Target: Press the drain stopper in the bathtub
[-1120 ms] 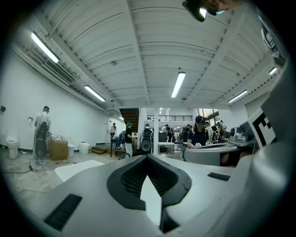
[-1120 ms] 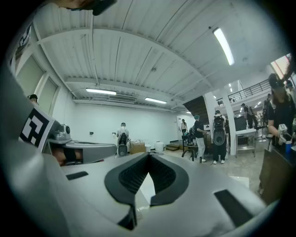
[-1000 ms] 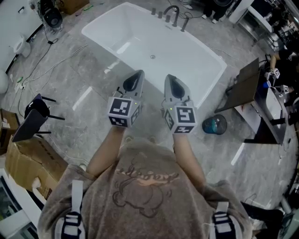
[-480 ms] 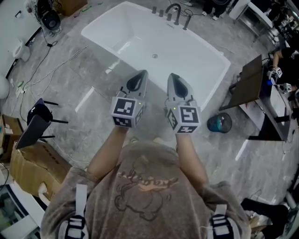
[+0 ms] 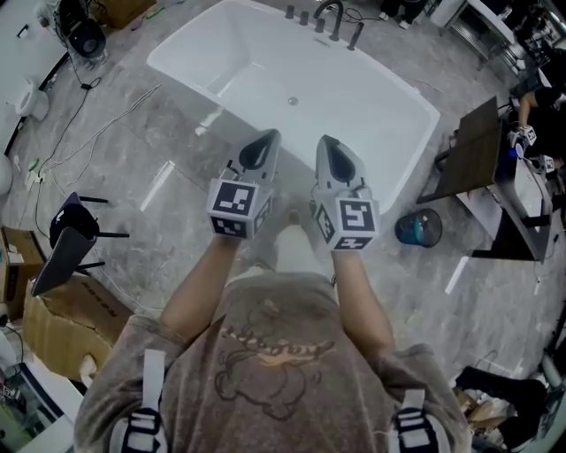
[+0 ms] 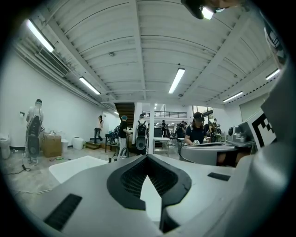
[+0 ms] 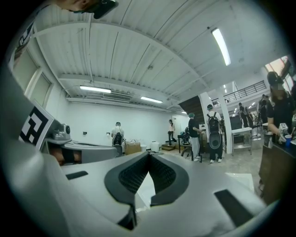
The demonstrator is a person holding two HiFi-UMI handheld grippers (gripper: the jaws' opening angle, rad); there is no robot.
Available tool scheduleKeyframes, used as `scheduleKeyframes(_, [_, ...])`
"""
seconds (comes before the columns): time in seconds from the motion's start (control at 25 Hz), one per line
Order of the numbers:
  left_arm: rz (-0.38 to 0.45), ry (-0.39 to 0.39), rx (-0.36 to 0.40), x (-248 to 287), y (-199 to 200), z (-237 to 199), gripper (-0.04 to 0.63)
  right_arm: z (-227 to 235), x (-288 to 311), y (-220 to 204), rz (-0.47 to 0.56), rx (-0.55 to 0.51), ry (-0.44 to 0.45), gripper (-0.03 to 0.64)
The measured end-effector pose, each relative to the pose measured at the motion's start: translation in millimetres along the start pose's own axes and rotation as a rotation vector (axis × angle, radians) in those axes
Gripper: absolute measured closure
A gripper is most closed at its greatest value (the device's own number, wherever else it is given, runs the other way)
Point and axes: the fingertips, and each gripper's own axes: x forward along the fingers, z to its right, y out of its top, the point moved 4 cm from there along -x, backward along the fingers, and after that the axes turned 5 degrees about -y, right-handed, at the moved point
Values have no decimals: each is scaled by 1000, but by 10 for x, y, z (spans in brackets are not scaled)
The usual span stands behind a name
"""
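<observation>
The white bathtub (image 5: 371,106) lies on the grey floor ahead of me. Its small round drain stopper (image 5: 292,101) sits in the tub's bottom below the dark faucet (image 5: 327,19). My left gripper (image 5: 267,136) and right gripper (image 5: 325,141) are held side by side in the air over the tub's near rim, short of the stopper. Both are shut with nothing between the jaws. In the left gripper view the left gripper (image 6: 147,156) points level across the room, with a corner of the bathtub (image 6: 74,166) low at left. The right gripper (image 7: 149,155) in its own view also points level.
A dark chair (image 5: 66,239) and a cardboard box (image 5: 49,310) stand at the left, with cables (image 5: 97,124) across the floor. Right of the tub are a dark board (image 5: 473,150) and a blue bucket (image 5: 413,228). Several people (image 6: 198,129) stand in the room beyond.
Both grippers keep the same side-by-side pose and stay shut. The head view has shifted a little, so the tub sits slightly higher and wider in the picture.
</observation>
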Motion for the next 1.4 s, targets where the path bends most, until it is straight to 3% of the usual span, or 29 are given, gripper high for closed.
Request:
scheduleKeyframes(0.88, [12,64,-16,1894,242,-1028,594,986,1944,100,-38,10,77,617])
scheduleKeyframes(1.4, [13,102,-21,2538,240,-1518,594,1205,2733,34,-70,-3,145,617])
